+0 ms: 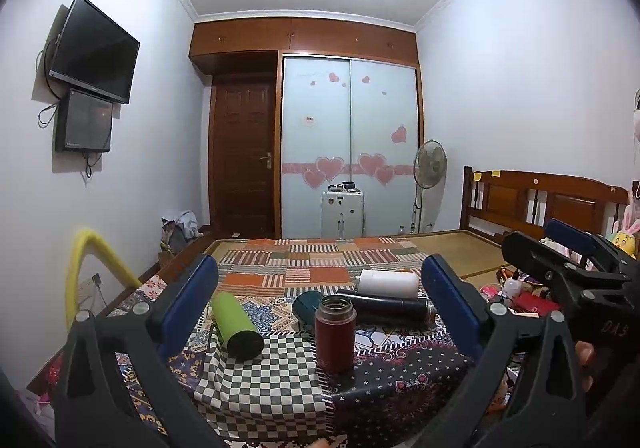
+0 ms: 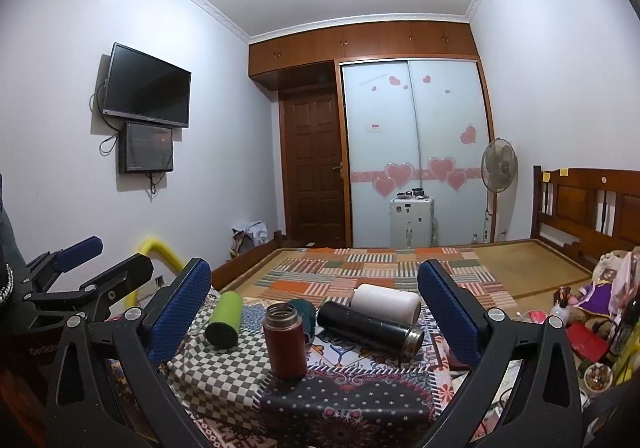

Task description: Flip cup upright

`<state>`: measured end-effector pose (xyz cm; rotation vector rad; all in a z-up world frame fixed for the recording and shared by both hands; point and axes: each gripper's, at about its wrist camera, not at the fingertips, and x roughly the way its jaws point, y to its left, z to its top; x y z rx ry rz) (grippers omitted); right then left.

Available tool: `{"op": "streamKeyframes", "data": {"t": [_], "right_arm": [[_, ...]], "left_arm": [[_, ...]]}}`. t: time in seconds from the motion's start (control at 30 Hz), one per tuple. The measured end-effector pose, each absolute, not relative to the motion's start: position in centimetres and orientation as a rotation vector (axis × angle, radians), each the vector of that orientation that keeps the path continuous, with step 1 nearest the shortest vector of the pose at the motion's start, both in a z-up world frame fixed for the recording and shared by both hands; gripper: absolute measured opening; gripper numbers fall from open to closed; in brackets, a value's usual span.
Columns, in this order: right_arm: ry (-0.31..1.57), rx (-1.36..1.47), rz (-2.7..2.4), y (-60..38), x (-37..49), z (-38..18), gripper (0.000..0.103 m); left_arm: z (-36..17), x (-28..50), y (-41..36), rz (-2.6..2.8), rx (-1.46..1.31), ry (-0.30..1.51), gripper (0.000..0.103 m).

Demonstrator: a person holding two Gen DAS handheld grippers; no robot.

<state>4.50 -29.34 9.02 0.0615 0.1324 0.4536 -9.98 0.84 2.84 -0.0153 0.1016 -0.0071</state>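
Both grippers, left (image 1: 320, 304) and right (image 2: 314, 306), hang over the table's near edge, jaws wide apart, gripping nothing. Patchwork cloths (image 1: 276, 380) cover the table. Red-brown cup (image 1: 335, 334) stands upright, mouth open, on the cloth seam; green cup (image 1: 236, 326), teal cup (image 1: 306, 306), black flask (image 1: 390, 307) and white bottle (image 1: 389, 283) lie on their sides behind it. Beyond: bed (image 1: 460, 248), wardrobe (image 1: 348, 144), door (image 1: 242, 152), wall TV (image 1: 94, 48), fan (image 1: 430, 160).

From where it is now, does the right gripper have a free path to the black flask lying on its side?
Probably yes. The right gripper is open and empty, and the black flask lies ahead, right of the upright red flask. The white bottle touches its far side.
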Motion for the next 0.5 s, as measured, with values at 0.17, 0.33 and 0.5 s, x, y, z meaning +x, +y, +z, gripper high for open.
{"op": "streamKeyframes", "data": {"t": [0.17, 0.33, 0.5], "right_arm": [[0.131, 0.058, 0.450, -29.36, 4.41, 9.09, 0.103], [0.133, 0.058, 0.450, -29.36, 4.45, 9.15, 0.103], [0.135, 0.058, 0.451, -29.37, 4.53, 9.13, 0.103]], "left_arm": [[2.81, -9.77, 0.85, -0.010, -0.016, 0.111, 0.103], [2.83, -9.58, 1.01, -0.016, -0.026, 0.120, 0.103], [2.96, -9.36, 1.09, -0.024, -0.026, 0.126, 0.103]]}}
